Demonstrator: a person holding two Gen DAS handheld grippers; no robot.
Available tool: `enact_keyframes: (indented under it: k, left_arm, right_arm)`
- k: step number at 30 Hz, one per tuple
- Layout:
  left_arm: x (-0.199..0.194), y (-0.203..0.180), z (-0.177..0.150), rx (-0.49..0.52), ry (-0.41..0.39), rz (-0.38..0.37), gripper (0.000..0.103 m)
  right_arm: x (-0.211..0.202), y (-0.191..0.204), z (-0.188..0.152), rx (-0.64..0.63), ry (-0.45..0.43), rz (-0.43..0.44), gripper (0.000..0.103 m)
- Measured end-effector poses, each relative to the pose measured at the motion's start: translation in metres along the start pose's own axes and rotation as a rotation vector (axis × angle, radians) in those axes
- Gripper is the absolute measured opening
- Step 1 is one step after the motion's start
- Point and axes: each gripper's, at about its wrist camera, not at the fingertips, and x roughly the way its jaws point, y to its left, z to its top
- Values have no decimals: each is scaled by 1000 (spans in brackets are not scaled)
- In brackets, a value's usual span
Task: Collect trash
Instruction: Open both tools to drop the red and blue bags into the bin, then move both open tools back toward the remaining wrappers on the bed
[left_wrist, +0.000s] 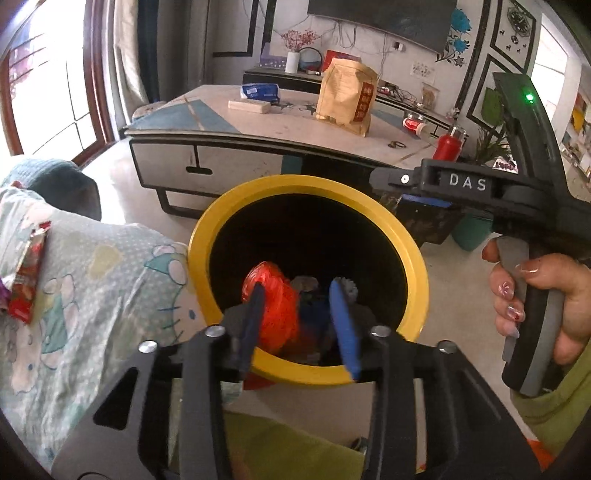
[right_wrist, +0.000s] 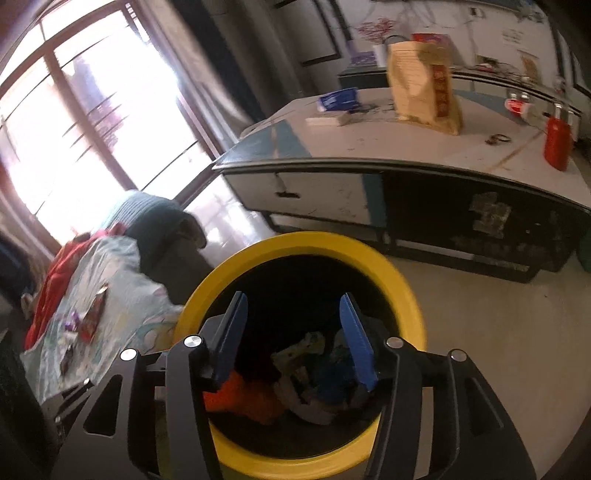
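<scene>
A yellow-rimmed black bin (left_wrist: 413, 254) stands on the floor beside the sofa; it also shows in the right wrist view (right_wrist: 402, 284). Inside lie a red crumpled bag (left_wrist: 275, 306) and other wrappers (right_wrist: 306, 354). My left gripper (left_wrist: 299, 314) is open and empty over the bin's near rim. My right gripper (right_wrist: 295, 332) is open and empty above the bin mouth; its body shows at the right of the left wrist view (left_wrist: 461, 182). A red snack wrapper (left_wrist: 26, 280) lies on the patterned sofa cover, also in the right wrist view (right_wrist: 92, 314).
A low coffee table (left_wrist: 258, 129) stands behind the bin with a tan paper bag (left_wrist: 347, 96), a blue packet (left_wrist: 258, 92) and a red bottle (left_wrist: 448, 146). A teal cushion (left_wrist: 48, 177) lies at the left. A window is at far left.
</scene>
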Motion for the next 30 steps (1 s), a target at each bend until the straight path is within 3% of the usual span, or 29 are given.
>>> enact_keyframes:
  k: [5,7,15,21,25,30]
  left_arm:
    - [-15,-4,-1,-12,-53,-18,86]
    - [-26,-1,-3,-36,-89,-25,91]
    - [-54,13,0,-109,-183,12,92]
    - [-80,27,-4,-150,-227,82,92]
    - [-101,30,-11,-136,-251,182,92]
    - [-119,40,-18,-166,-285,216,92]
  right_arm:
    - [-17,-8,5,29,-91,-45,68]
    - [-22,-8,5,37,-118,-47,74]
    - [-39,5,8,22,-172,-24,77]
    - [-46,23,7,-21,-190,-6,77]
    - [-50,41,3,-64,-191,10,78]
    - [-55,62,-3,-115,-195,32,78]
